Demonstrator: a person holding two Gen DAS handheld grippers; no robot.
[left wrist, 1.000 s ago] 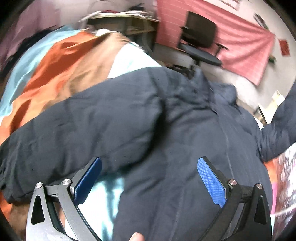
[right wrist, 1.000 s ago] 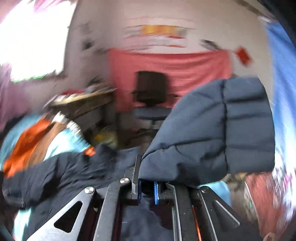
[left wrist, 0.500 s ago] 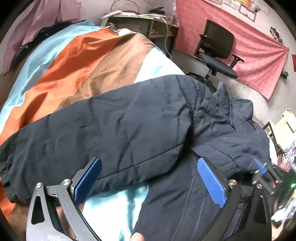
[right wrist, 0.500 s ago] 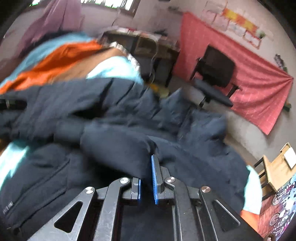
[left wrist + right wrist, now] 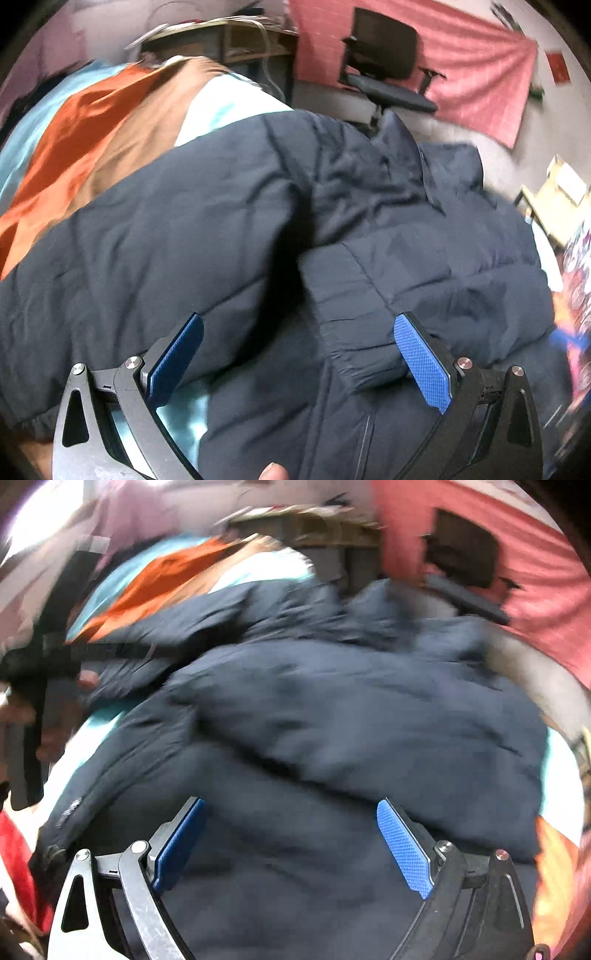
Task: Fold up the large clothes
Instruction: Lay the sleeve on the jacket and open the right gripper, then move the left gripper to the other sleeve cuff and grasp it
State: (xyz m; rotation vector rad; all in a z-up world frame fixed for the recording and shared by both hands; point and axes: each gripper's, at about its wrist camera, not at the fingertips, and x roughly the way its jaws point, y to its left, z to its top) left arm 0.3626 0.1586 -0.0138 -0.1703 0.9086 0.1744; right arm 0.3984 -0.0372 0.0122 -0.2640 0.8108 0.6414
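Here, left wrist view: the dark navy padded jacket (image 5: 229,229) lies spread across a bed covered by a striped bedspread (image 5: 92,129) in orange, brown, pale blue and white. One sleeve runs out toward the left edge of the picture; the other sleeve (image 5: 369,295) is folded across the body of the jacket, its elastic cuff ending just beside the right-hand blue pad. The left gripper (image 5: 295,358) hangs over the jacket with its jaws apart, nothing pressed between the pads. A fingertip shows at the bottom edge. Behind the bed stand a cluttered desk (image 5: 236,40), a black office chair (image 5: 384,77) and a pink cloth (image 5: 480,74) on the wall.

Right wrist view, heavily blurred: the jacket (image 5: 351,720) fills most of the frame, the folded sleeve lying across it. The right gripper (image 5: 291,842) is over the jacket body, jaws opening and already wide; fabric lies below them but neither pad presses on it. The person's hand (image 5: 88,679) and the other tool show at the left edge, too smeared to read. The bedspread (image 5: 166,579) and chair (image 5: 465,554) are visible behind.
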